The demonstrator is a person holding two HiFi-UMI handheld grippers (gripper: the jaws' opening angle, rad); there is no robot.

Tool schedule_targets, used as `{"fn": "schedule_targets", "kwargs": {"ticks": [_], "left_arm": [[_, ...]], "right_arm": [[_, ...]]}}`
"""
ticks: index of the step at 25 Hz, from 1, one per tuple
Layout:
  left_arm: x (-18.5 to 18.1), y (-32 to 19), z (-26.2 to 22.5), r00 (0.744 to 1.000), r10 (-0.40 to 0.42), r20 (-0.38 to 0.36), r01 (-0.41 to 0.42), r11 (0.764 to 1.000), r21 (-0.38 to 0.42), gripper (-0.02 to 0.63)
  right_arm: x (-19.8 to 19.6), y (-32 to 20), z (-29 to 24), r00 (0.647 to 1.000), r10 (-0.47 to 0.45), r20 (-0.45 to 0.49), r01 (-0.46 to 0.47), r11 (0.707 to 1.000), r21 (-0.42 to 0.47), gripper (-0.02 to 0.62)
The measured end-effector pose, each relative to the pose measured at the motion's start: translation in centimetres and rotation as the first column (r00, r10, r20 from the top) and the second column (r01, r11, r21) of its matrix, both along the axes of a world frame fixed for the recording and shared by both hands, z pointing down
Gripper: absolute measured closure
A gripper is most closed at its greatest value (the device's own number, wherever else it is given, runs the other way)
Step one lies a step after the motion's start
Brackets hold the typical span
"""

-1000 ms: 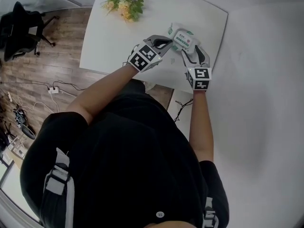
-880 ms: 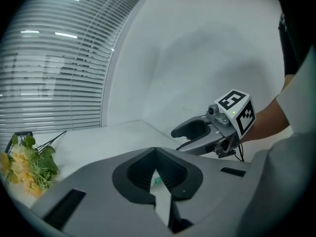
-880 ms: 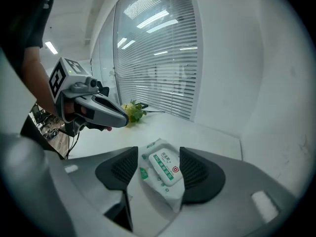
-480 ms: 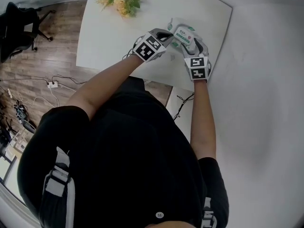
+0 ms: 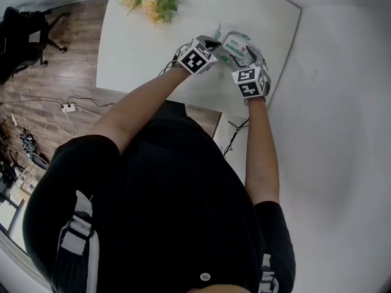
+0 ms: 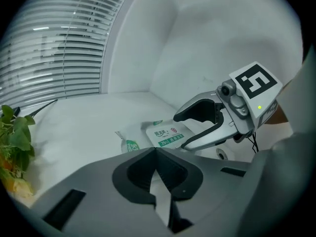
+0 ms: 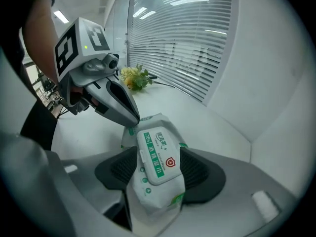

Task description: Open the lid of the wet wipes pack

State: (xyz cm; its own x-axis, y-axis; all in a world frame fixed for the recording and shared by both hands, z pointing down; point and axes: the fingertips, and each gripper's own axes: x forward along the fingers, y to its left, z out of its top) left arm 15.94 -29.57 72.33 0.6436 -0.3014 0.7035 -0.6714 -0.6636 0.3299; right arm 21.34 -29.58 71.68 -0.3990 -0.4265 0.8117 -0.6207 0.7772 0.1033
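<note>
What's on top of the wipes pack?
A white rectangular plastic lid with green print, shut flat on the soft white wet wipes pack; the opening beneath is covered.

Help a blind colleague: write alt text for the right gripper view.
The right gripper is shut on a wet wipes pack, white lid closed and facing up. The left gripper, shut, reaches the pack's far end; yellow flowers lie beyond.

Left tool closed; right tool clamped.
</note>
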Motion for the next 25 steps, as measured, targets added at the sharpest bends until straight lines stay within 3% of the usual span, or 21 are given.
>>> {"fn": "schedule_targets", "kwargs": {"ticks": [12, 25], "left_arm": [[0.0, -0.1, 2.2, 1.0, -0.01, 0.028, 0.011, 0.998, -0.06, 0.601], [0.0, -0.1, 2.4, 0.999, -0.003, 0.05, 0.005, 0.999, -0.052, 0.601]], "right_arm": [[-0.6, -0.3, 2.1, 0.988, -0.106, -0.109, 0.105, 0.994, -0.008, 0.304], [-0.7, -0.8, 0.9, 0.986, -0.113, -0.124, 0.114, 0.993, 0.005, 0.304]]}}
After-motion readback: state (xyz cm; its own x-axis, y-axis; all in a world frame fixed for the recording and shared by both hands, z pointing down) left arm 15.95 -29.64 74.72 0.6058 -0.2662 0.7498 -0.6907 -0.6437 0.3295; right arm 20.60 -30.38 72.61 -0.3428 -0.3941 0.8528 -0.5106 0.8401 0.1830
